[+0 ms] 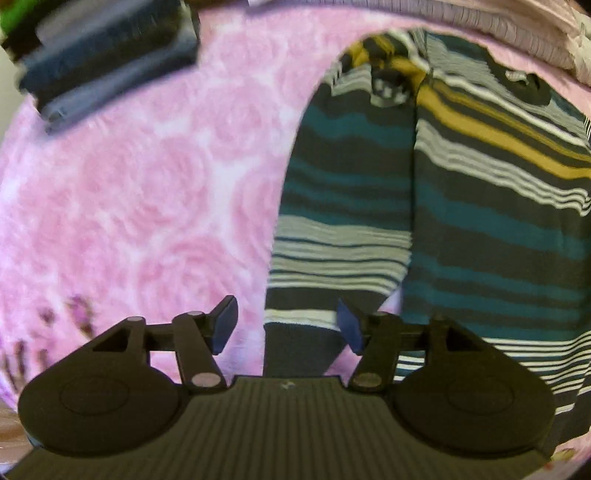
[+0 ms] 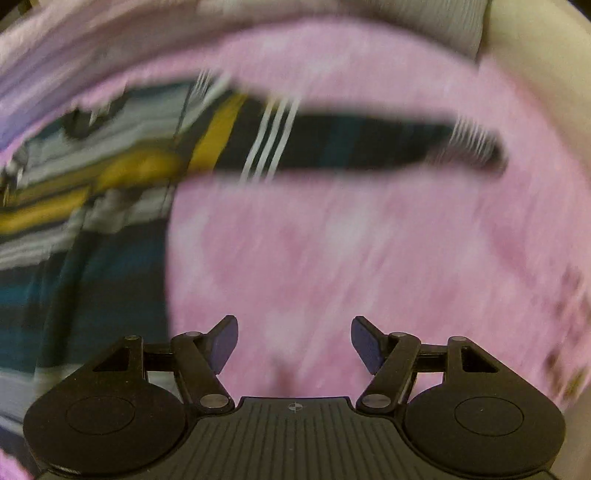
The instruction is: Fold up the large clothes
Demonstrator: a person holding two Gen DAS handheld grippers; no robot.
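Note:
A striped sweater [image 1: 480,192] in dark grey, teal, mustard and white lies flat on a pink rose-patterned blanket [image 1: 147,192]. One sleeve [image 1: 332,229] is folded down along its body, with the cuff just ahead of my left gripper [image 1: 288,325]. That gripper is open and holds nothing. In the blurred right wrist view the sweater [image 2: 92,206] fills the left side and its other sleeve [image 2: 369,147] stretches out to the right across the blanket [image 2: 332,258]. My right gripper [image 2: 293,341] is open above bare blanket, empty.
A stack of folded dark blue and grey clothes [image 1: 107,55] sits at the far left of the blanket. Lilac bedding [image 1: 517,33] bunches along the far edge. A pale wall or headboard [image 2: 535,74] shows at the upper right.

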